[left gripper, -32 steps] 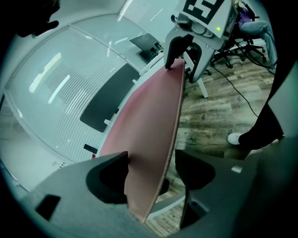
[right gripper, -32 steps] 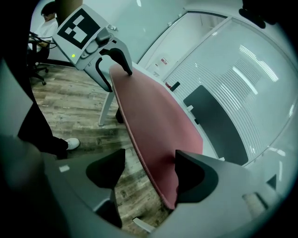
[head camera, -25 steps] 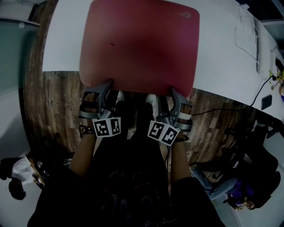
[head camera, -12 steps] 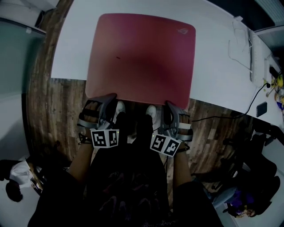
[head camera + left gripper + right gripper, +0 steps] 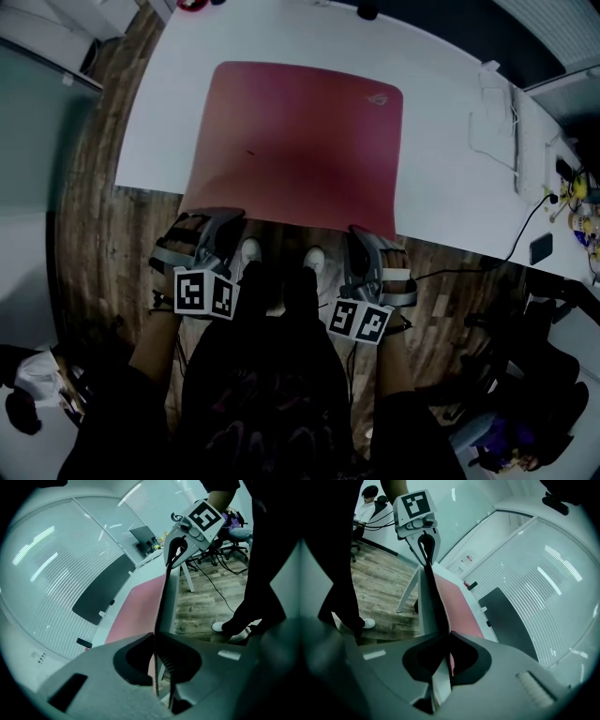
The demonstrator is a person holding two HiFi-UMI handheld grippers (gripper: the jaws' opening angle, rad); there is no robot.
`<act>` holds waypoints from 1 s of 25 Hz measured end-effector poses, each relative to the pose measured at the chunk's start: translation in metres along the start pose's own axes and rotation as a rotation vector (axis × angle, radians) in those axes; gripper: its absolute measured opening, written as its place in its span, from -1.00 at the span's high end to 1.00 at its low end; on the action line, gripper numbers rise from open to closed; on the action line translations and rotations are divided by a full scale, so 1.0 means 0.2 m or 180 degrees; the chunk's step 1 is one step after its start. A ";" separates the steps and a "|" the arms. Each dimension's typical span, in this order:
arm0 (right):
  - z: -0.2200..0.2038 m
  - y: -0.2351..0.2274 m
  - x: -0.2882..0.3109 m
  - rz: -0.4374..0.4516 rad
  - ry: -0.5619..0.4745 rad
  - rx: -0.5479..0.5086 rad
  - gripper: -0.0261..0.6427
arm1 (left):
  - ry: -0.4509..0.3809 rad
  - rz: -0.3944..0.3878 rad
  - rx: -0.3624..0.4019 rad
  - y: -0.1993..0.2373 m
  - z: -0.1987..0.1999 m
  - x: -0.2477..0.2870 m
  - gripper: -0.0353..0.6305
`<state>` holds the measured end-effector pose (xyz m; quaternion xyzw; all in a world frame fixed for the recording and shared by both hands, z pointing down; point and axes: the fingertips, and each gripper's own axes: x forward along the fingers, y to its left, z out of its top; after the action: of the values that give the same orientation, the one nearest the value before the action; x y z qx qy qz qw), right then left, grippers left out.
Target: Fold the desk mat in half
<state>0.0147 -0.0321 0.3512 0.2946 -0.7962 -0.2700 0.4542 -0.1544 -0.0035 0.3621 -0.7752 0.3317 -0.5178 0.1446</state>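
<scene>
Rectangular dark-red soft desk mat [image 5: 298, 141] lies on a white table [image 5: 450, 197], stretching away ahead of both grippers. Left gripper [image 5: 228, 216] and right gripper [image 5: 360, 232] have just closed, pinching its near corners. Best lifted evenly and carried forward until the edges align.

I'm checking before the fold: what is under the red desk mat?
The white desk, visible around three sides of the red desk mat. The surface directly beneath, and anything flat on it, is covered.
</scene>
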 end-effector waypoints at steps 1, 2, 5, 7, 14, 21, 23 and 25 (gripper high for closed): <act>0.01 -0.02 0.00 -0.0003 -0.0019 -0.0048 0.83 | -0.0004 -0.0020 0.0024 0.02 0.00 -0.01 0.83; 0.03 -0.05 0.01 -0.0007 -0.0037 -0.0101 0.83 | -0.0002 -0.0037 0.0054 0.05 0.01 -0.01 0.83; 0.05 -0.14 0.04 -0.0009 -0.0113 -0.0208 0.83 | -0.0001 -0.0108 0.0090 0.13 0.03 0.00 0.83; 0.06 -0.21 0.06 -0.0021 -0.0158 -0.0274 0.83 | -0.0027 -0.0140 0.0089 0.20 0.05 0.01 0.83; 0.11 -0.45 0.21 -0.0107 -0.0214 -0.0461 0.83 | -0.0034 -0.0047 0.0160 0.51 0.09 0.12 0.82; 0.11 -0.64 0.41 -0.0015 -0.0255 -0.0656 0.82 | -0.0014 -0.0074 0.0325 0.75 0.12 0.27 0.82; 0.11 -0.70 0.47 0.0020 -0.0262 -0.0697 0.82 | -0.0008 -0.0080 0.0360 0.82 0.11 0.32 0.81; 0.09 -0.73 0.54 0.0077 -0.0259 -0.0713 0.81 | -0.0001 -0.0102 0.0386 0.87 0.10 0.39 0.81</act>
<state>-0.0135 -0.2059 0.3014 0.2212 -0.7823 -0.3635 0.4548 -0.1804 -0.1852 0.3095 -0.7703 0.2872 -0.5391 0.1830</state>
